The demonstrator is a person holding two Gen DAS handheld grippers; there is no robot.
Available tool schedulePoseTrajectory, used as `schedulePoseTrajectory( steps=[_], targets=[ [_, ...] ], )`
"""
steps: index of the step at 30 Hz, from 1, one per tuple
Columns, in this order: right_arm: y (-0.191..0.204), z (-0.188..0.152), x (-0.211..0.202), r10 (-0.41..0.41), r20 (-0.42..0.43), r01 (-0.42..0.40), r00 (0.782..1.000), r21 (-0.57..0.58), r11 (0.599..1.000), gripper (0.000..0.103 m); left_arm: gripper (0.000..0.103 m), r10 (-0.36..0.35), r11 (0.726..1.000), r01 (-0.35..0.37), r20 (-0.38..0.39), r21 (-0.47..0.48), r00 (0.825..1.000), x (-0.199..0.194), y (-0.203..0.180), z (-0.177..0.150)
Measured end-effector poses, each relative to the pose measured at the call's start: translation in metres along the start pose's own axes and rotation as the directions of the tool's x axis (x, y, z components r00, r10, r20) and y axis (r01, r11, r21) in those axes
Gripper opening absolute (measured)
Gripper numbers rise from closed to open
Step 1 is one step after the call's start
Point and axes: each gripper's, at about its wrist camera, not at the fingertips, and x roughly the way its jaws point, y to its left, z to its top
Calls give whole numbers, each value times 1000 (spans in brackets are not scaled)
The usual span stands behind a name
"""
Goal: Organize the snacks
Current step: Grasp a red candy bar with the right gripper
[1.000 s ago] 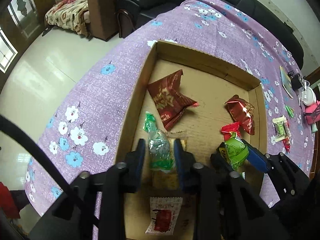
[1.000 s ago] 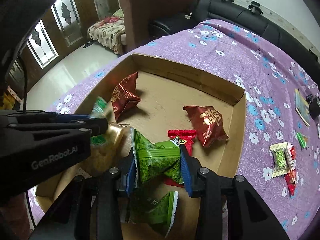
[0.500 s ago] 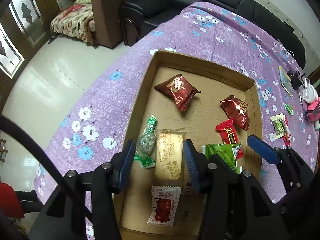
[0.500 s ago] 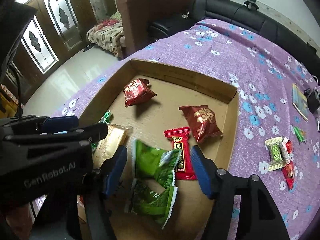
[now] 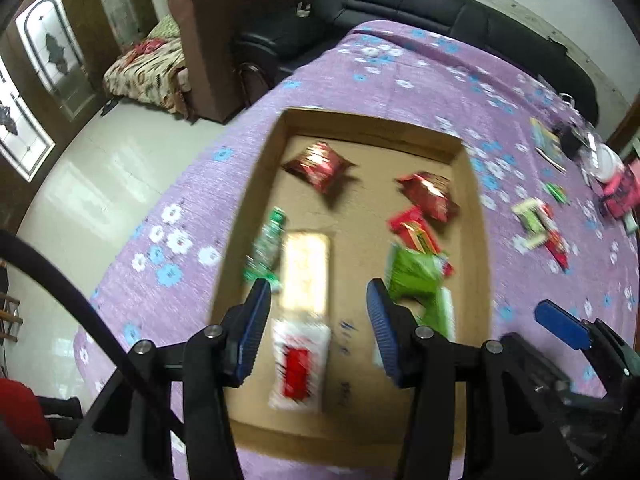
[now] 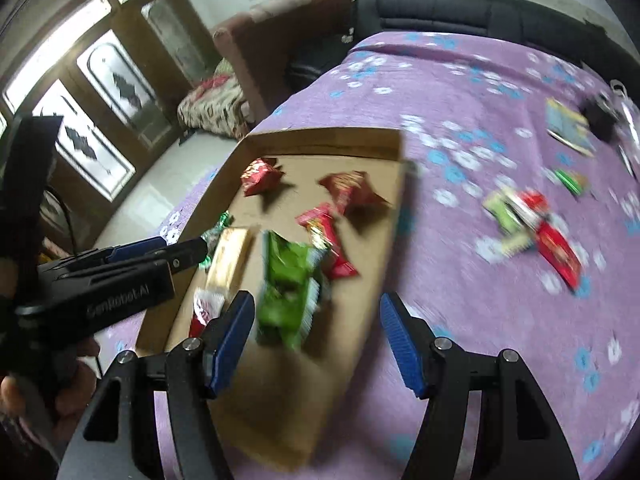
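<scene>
A shallow cardboard box (image 5: 250, 208) lies on the purple flowered cloth (image 5: 400, 72). In it are two dark red bags (image 5: 318, 166), a red bar (image 5: 414, 232), green packets (image 5: 414, 270), a green candy (image 5: 268, 246), a beige biscuit packet (image 5: 306, 268) and a white-and-red packet (image 5: 300, 364). My left gripper (image 5: 318, 300) hangs open above the box's near end, nothing between its pads. My right gripper (image 6: 316, 312) is open too, above the box's near right wall (image 6: 384, 256), with the green packets (image 6: 290, 280) lying loose below it.
Several loose snacks (image 6: 528, 224) lie on the cloth right of the box. A booklet (image 6: 568, 128) and small items sit at the far right edge. A black sofa (image 5: 440, 12) and brown armchair (image 5: 224, 40) stand behind. A hand (image 6: 68, 380) holds the left gripper.
The left gripper let go of the green candy and the right let go of a green packet. Both opened and drew back and up; the right swung toward the box's right wall.
</scene>
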Motion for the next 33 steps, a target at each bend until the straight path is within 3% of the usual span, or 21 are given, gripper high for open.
schedulePoseTrajectory(
  steps=[4,7,9,13,18,25,26,27,28,31,33],
  targets=[
    [-52,-27,-31,-88,30,86,996,44,995,65,52,-56,997,56,1,55,998,-14,-32,-24],
    [-94,-33,-40,-230,39,227,972,59,972,65,52,-111,987,116,-41,114,993,-15,-66,-41],
    [-117,-30,-41,-278,42,275,960,70,959,65,52,-128,979,137,-69,149,989,-13,-86,-49],
    [-140,-9,-29,-295,70,290,953,73,954,66,52,-138,968,159,-119,194,983,-7,-116,-58],
    [-142,22,6,-300,78,304,951,-55,951,66,52,-129,966,156,-140,205,982,-7,-127,-65],
    [-153,44,40,-242,21,243,970,-130,961,65,52,-113,974,136,-132,180,985,-11,-122,-58],
    [-152,44,43,-226,9,225,974,-142,964,62,52,-116,975,138,-133,172,984,-10,-122,-54],
    [-151,44,47,-218,-14,212,976,-166,963,48,52,-118,977,139,-136,160,984,-9,-122,-49],
    [-149,42,48,-233,-15,226,972,-192,955,45,52,-120,979,141,-137,148,983,-8,-123,-43],
    [-147,41,45,-216,-25,208,976,-183,961,18,52,-130,981,147,-131,130,983,-5,-129,-23],
    [-151,37,39,-231,-26,225,973,-151,963,16,52,-125,982,138,-109,127,986,-3,-138,-5]
  ],
)
